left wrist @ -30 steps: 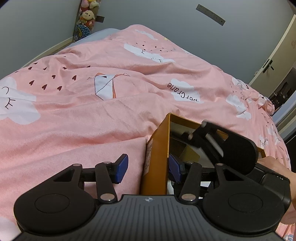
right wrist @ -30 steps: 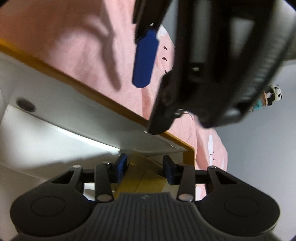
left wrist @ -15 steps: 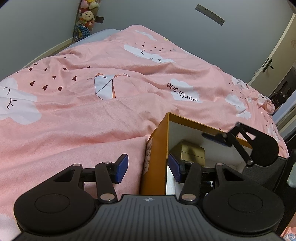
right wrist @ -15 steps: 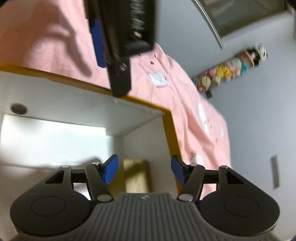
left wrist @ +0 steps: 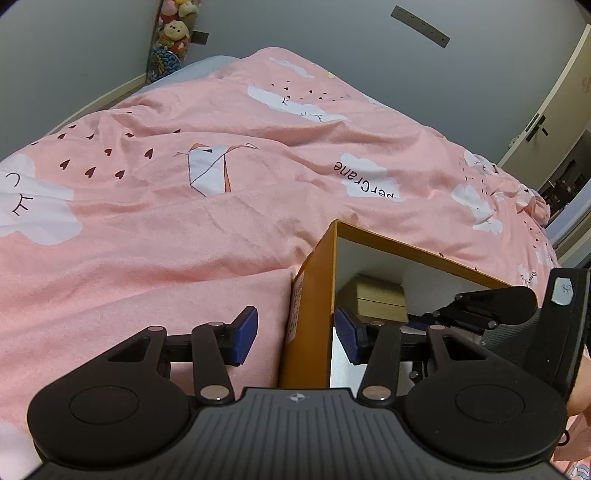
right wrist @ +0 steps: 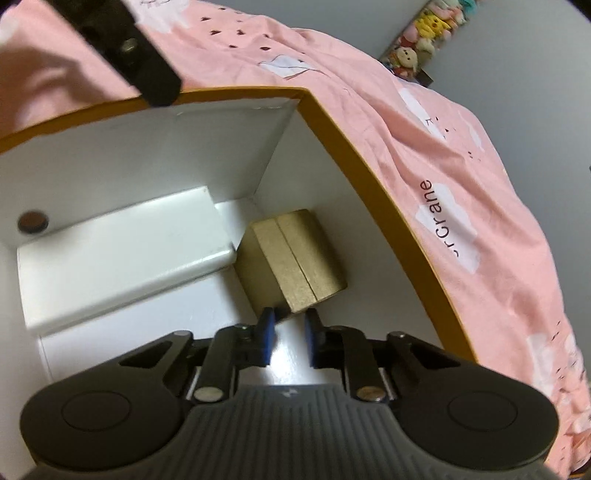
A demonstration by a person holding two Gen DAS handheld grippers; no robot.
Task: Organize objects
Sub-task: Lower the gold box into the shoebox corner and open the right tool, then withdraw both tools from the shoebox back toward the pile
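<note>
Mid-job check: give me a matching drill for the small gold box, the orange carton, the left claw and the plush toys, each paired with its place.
Things:
1. small gold cardboard box
2. orange carton with white inside
3. left claw
4. colourful plush toys

Places:
A. straddling the carton's side wall
B. on the pink bedcover
C. against the grey wall in the far corner
D. in a corner of the carton's floor

Pairs: 1-D, 2-B, 3-A, 4-C
</note>
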